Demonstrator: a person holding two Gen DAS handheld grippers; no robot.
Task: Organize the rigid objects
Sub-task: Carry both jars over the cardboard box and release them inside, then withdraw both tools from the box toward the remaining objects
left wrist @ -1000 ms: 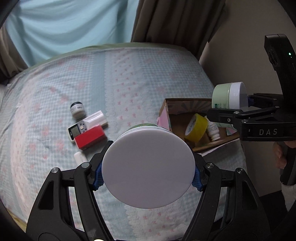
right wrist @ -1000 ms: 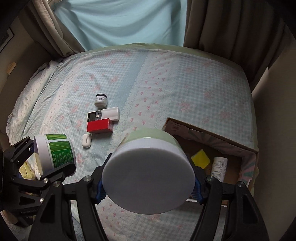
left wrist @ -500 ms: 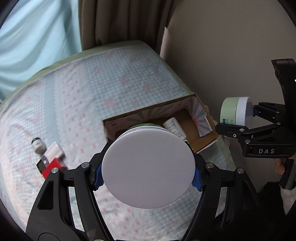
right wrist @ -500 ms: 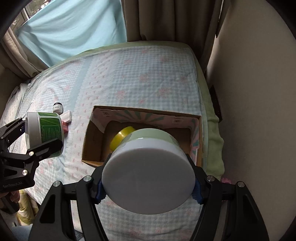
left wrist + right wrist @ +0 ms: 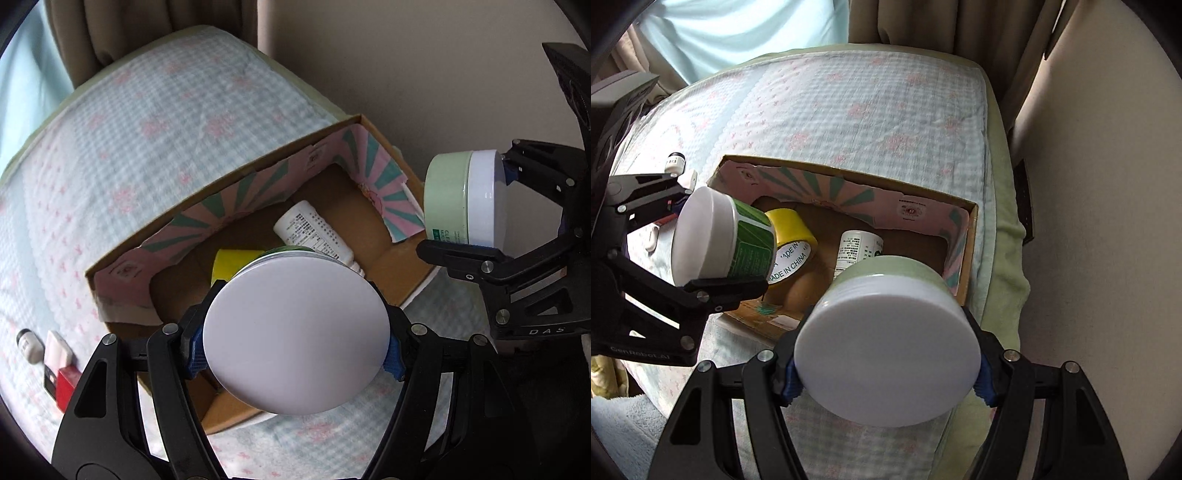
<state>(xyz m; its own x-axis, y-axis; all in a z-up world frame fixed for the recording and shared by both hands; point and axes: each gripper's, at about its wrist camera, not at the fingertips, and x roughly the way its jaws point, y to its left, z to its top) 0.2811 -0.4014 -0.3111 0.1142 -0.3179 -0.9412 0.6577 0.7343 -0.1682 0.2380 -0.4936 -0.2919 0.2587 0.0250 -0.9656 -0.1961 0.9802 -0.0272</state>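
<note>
My left gripper (image 5: 295, 343) is shut on a white-lidded jar with a dark green label (image 5: 295, 332); the jar also shows in the right wrist view (image 5: 720, 240), held over the left part of the cardboard box (image 5: 122, 269). My right gripper (image 5: 886, 362) is shut on a pale green jar with a white lid (image 5: 886, 347), held over the box's near right corner (image 5: 964, 258); this jar shows in the left wrist view (image 5: 461, 199). Inside the box lie a yellow tape roll (image 5: 792, 243) and a white bottle (image 5: 857, 247).
The box sits on a checked bedspread (image 5: 849, 110) near the bed's right edge, beside a beige wall (image 5: 1089, 184). Left of the box lie a small dark-capped jar (image 5: 27, 343), a white item (image 5: 57, 350) and a red box (image 5: 66, 380). Curtains hang at the back.
Both grippers have moved with their jars from over the bedspread to over the box and come lower and closer to it. The loose items have slid to the left edge of view.
</note>
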